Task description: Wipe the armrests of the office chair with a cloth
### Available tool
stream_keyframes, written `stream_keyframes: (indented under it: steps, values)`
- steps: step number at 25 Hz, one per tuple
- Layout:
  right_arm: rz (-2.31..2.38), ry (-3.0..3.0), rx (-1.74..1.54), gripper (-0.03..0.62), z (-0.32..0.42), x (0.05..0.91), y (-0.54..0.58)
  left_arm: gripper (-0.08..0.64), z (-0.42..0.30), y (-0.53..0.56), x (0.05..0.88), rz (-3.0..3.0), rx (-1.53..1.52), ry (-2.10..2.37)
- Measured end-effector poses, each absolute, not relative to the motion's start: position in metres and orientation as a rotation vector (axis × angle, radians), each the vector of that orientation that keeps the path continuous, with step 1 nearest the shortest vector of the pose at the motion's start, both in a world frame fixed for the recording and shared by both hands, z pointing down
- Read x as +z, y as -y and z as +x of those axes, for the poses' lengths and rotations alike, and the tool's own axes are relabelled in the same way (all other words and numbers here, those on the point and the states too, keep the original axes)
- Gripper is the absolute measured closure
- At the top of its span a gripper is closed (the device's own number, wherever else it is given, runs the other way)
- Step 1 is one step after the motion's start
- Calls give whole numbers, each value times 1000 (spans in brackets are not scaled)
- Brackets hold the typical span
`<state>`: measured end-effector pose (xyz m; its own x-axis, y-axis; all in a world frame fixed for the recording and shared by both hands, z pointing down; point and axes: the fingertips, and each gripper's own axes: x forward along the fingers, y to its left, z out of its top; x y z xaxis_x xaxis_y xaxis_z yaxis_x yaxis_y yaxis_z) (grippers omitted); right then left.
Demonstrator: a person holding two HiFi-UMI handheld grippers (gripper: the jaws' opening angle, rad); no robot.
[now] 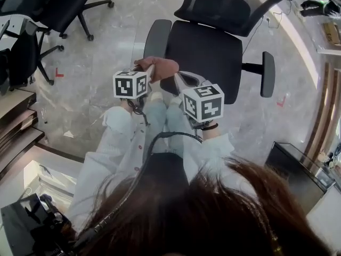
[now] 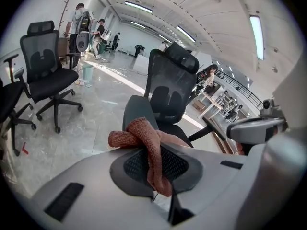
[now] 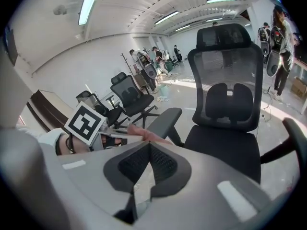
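Your left tongs [image 2: 158, 169] grip the pink cloth [image 2: 144, 133] just by the near end of the office chair's [image 1: 210, 47] grey armrest [image 1: 156, 37], while your right tongs [image 3: 148, 164], beside them, are closed on nothing.

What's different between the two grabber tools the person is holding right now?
The left gripper is clamped on a pinkish cloth; the right gripper is shut on nothing. The left gripper sits by the grey armrest, the right gripper at the black seat's front edge. Both have closed jaws.
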<state>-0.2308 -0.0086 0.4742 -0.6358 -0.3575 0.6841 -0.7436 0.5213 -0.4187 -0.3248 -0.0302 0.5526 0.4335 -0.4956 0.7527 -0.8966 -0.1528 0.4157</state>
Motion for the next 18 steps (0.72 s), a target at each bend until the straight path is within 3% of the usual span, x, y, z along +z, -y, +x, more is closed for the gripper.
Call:
stream_keyframes:
  steps: [18]
  values:
    - [957, 2138, 1095, 591, -207, 521, 55, 523, -326, 217, 594, 1894, 660, 1234]
